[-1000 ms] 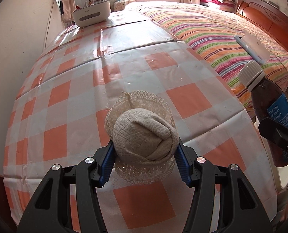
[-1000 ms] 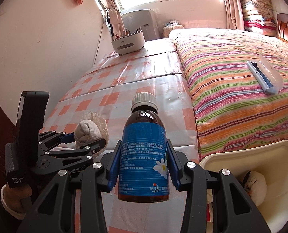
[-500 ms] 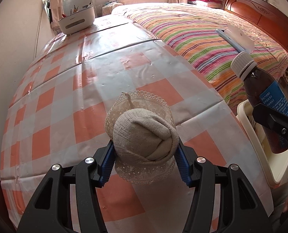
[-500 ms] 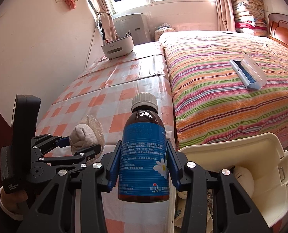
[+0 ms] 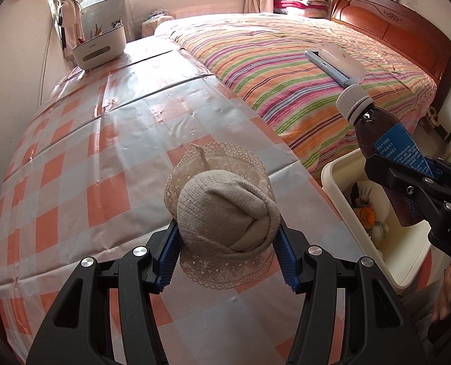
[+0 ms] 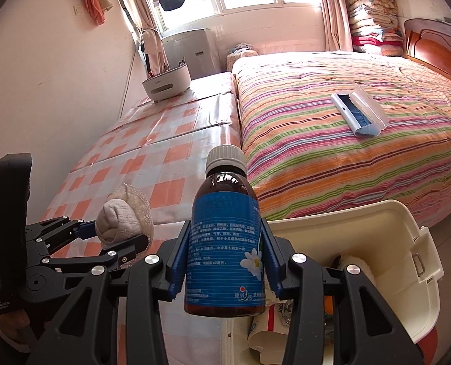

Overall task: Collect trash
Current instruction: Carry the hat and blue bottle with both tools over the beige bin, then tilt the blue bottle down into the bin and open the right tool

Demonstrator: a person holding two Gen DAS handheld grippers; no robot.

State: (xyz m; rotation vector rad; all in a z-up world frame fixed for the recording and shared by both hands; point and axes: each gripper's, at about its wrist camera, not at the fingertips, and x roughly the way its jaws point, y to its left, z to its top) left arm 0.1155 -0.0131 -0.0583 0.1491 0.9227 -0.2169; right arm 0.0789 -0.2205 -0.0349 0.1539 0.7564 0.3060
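Note:
A rolled beige sock with a lace cuff (image 5: 225,213) is clamped between the blue pads of my left gripper (image 5: 227,249), above the checked tablecloth (image 5: 103,152) near its right edge. The same sock (image 6: 122,216) and left gripper (image 6: 113,240) show at the left of the right wrist view. My right gripper (image 6: 224,261) is shut on a brown bottle (image 6: 224,243) with a blue label and white cap, held upright over the rim of a cream bin (image 6: 377,243). In the left wrist view the bottle (image 5: 386,146) hangs above that bin (image 5: 341,182), which holds some trash.
A bed with a striped cover (image 5: 301,70) lies beyond the bin, with a white and blue brush case (image 6: 359,112) on it. A white caddy (image 5: 99,48) stands at the far end of the table. The wall runs along the left.
Both grippers have shifted right toward the bin, keeping hold of the sock and the bottle. The bin now shows more fully under the bottle.

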